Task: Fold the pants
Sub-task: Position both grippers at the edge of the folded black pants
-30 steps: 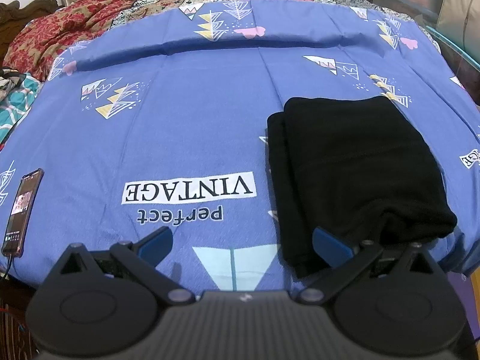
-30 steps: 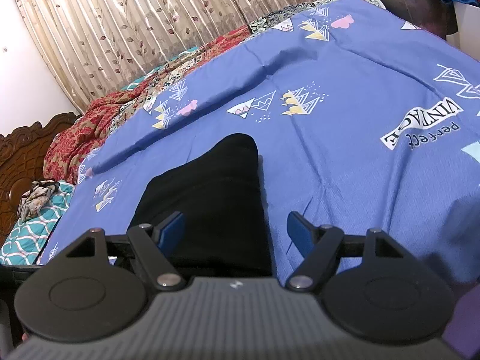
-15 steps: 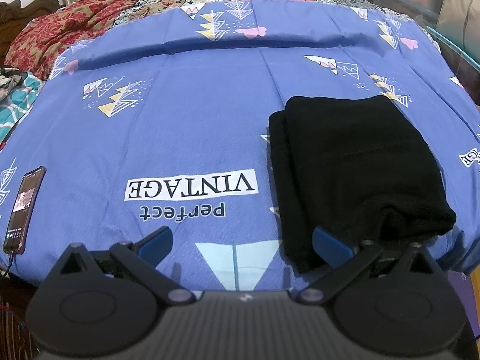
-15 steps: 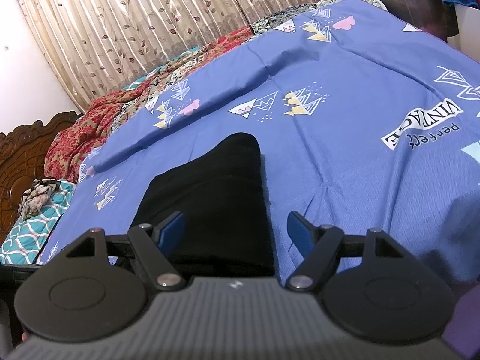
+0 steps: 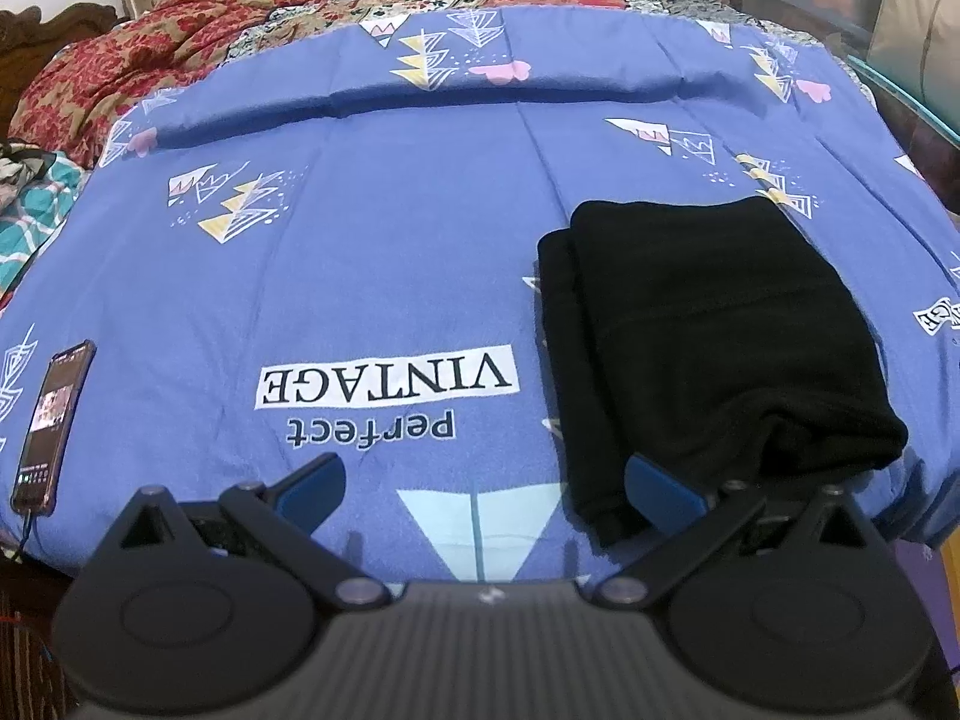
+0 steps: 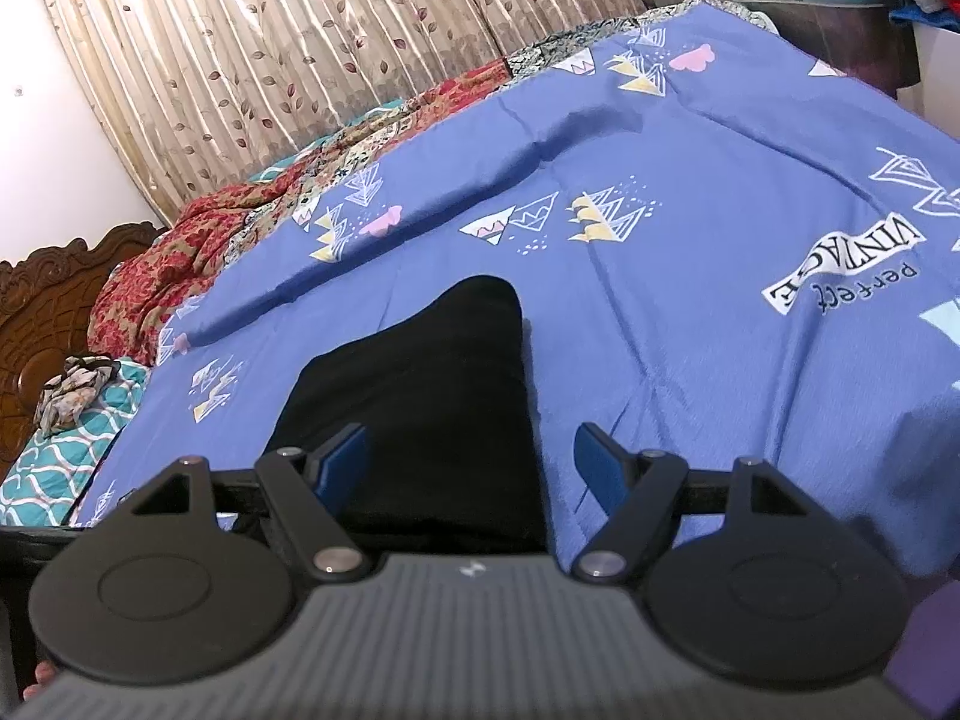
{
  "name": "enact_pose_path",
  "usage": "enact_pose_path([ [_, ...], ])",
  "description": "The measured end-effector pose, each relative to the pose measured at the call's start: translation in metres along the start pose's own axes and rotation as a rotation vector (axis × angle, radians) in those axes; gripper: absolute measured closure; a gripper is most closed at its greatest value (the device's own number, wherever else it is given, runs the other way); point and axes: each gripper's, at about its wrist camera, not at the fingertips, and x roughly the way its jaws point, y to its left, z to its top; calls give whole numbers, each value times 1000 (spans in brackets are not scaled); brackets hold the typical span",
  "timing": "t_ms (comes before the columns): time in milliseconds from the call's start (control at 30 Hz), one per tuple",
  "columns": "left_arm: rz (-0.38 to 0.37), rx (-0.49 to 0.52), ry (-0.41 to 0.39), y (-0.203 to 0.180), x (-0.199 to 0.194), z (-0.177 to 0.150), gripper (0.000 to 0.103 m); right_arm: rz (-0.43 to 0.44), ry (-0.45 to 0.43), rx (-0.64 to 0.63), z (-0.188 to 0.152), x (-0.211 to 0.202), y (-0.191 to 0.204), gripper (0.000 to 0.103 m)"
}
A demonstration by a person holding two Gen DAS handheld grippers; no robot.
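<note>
Black pants (image 5: 708,336) lie folded in a compact stack on the blue patterned bedsheet (image 5: 372,276), near the bed's near right edge. My left gripper (image 5: 486,489) is open and empty, low over the bed's near edge; its right finger overlaps the stack's near corner in view. In the right wrist view the folded pants (image 6: 420,396) lie directly ahead. My right gripper (image 6: 474,465) is open and empty just short of them, its left finger over their near end.
A phone (image 5: 51,420) with a lit screen and cable lies at the bed's left edge. Red floral bedding (image 5: 150,78) and a teal pillow (image 5: 30,210) sit at the far left. Curtains (image 6: 300,48) hang behind. A carved headboard (image 6: 36,312) stands left.
Both grippers have shifted slightly; the pants and the rest of the bed stay as they were. The jaws stay open.
</note>
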Motion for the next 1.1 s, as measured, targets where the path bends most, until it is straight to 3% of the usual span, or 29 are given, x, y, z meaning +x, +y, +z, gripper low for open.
enact_pose_path([
  [800, -33, 22, 15, -4, 20, 20, 0, 9, 24, 21, 11, 11, -8, 22],
  [1100, -102, 2, 29, -2, 29, 27, 0, 44, 72, 10, 19, 26, -10, 18],
])
